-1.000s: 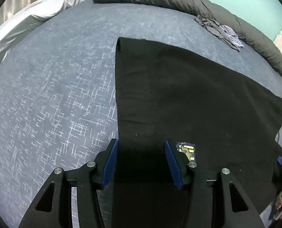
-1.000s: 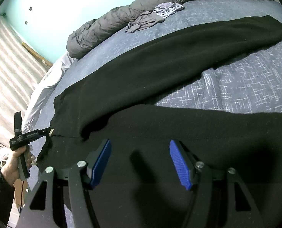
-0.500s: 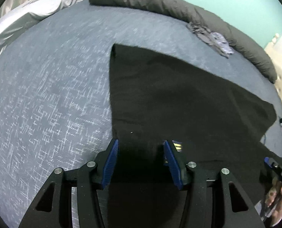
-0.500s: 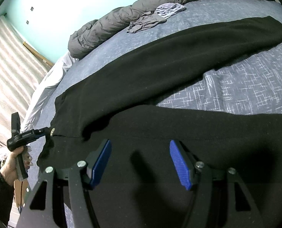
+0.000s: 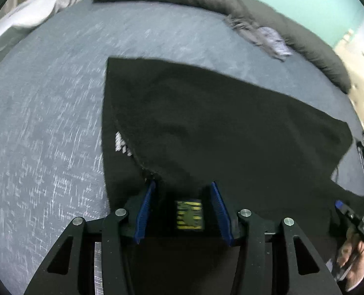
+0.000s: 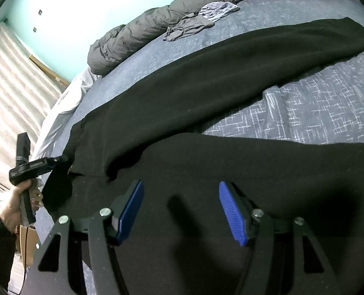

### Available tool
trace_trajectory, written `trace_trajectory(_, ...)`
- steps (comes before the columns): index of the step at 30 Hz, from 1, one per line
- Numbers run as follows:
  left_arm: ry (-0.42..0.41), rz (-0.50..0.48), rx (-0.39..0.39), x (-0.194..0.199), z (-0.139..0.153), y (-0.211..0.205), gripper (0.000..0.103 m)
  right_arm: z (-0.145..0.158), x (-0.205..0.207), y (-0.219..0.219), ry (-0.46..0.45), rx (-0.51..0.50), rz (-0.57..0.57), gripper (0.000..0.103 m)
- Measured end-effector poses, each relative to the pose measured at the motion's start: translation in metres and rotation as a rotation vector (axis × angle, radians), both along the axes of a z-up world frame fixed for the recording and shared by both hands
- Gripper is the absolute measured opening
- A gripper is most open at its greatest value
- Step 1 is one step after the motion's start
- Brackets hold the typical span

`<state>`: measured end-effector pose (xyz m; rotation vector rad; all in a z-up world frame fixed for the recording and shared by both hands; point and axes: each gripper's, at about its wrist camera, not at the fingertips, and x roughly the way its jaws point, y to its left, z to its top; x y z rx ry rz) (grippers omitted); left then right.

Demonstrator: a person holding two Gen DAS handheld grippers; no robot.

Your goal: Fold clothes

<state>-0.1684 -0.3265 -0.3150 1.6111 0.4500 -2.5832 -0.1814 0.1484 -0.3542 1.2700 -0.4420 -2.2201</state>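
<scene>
- black pants (image 6: 206, 93) were spread on the bed (image 6: 317, 113), well short of the grey duvet (image 6: 137, 34).
- left gripper (image 5: 183, 211) had its jaws roughly half apart, lifted waistband edge with the label (image 5: 189, 215) between them; couldn't tell if they pinched it.
- right gripper (image 6: 179, 211) hung over the pants, jaws wide, holding nothing.

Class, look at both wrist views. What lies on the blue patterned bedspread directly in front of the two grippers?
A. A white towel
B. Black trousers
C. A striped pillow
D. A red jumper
B: the black trousers lie spread across the bedspread, one long leg stretching away in the right wrist view.
</scene>
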Motion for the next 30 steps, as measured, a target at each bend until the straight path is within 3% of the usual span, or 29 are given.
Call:
trace_trajectory(1, -0.001, 0.009, 0.004, 0.000, -0.001, -0.003, 0.047, 0.000, 0.000, 0.000, -0.002, -0.002, -0.001, 0.065)
trace_trajectory(4, 0.010, 0.015, -0.009, 0.003, 0.001, -0.006, 0.006, -0.001, -0.001, 0.001, -0.004, -0.004, 0.000, 0.065)
trace_trajectory(5, 0.022, 0.015, -0.020, 0.004, 0.005, -0.007, 0.004, -0.001, -0.001, 0.000, -0.003, -0.003, 0.002, 0.065)
trace_trajectory(11, 0.139, 0.039, -0.052, 0.008, 0.049, -0.016, 0.002, 0.000, 0.000, 0.001, 0.004, -0.001, 0.004, 0.065)
trace_trajectory(20, 0.235, 0.115, -0.086, -0.036, 0.105, -0.040, 0.002, 0.004, 0.000, 0.008, 0.034, -0.016, -0.020, 0.065)
trace_trajectory(23, 0.169, 0.153, -0.082, -0.050, 0.087, -0.049, 0.002, 0.010, 0.001, 0.012, 0.065, -0.027, -0.028, 0.065)
trace_trajectory(26, 0.099, 0.173, -0.093, -0.057, 0.051, -0.053, 0.003, 0.014, 0.002, 0.015, 0.086, -0.026, -0.029, 0.065)
trace_trajectory(30, -0.021, 0.174, -0.054, -0.055, 0.003, -0.055, 0.007, 0.008, 0.000, 0.018, 0.072, -0.017, -0.036, 0.065)
